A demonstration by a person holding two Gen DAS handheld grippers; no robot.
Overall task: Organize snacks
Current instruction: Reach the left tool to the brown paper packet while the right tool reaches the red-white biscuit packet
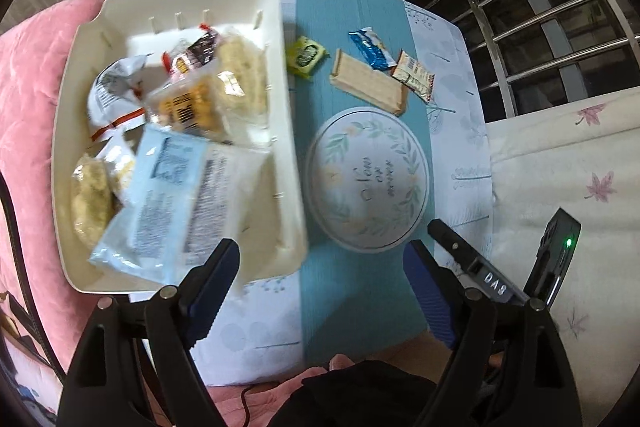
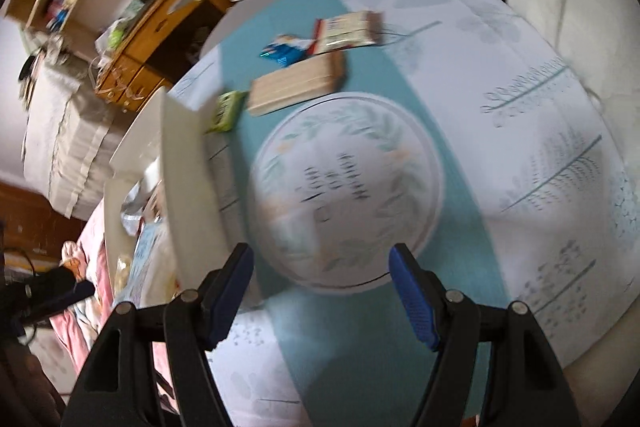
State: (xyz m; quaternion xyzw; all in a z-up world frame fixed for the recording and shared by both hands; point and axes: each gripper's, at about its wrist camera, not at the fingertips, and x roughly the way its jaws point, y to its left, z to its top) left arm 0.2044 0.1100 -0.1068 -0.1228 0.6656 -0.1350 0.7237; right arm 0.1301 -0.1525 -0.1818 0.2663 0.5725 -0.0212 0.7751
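Cream plastic makes up the bin [image 1: 288, 131] at the left end of the small table [image 1: 460, 131], and it is heaped with snack packs: a pale blue packet [image 1: 160, 203] lies on top at the near end, clear bags of biscuits [image 1: 216, 95] sit in the middle, and a white bag [image 1: 116, 87] leans by the far-left wall. A teal runner [image 1: 360, 291] crosses the tabletop, and on it rests a round plate [image 1: 368, 179] printed with leaves, empty. Beyond the plate four loose snacks lie on the runner: a green packet [image 1: 306, 57] just beside the bin, a tan wafer bar [image 1: 368, 83], a blue packet [image 1: 370, 49] touching the bar's far side, and a beige packet [image 1: 414, 75] at its right.

Both grippers point steeply down. The left gripper [image 1: 320, 287] has its blue pads [image 1: 212, 291] wide apart, nothing between them, over the near edge of bin and plate. The right gripper [image 2: 320, 291] also stands apart and empty, over the plate's near rim [image 2: 340, 287]; its view is blurred.
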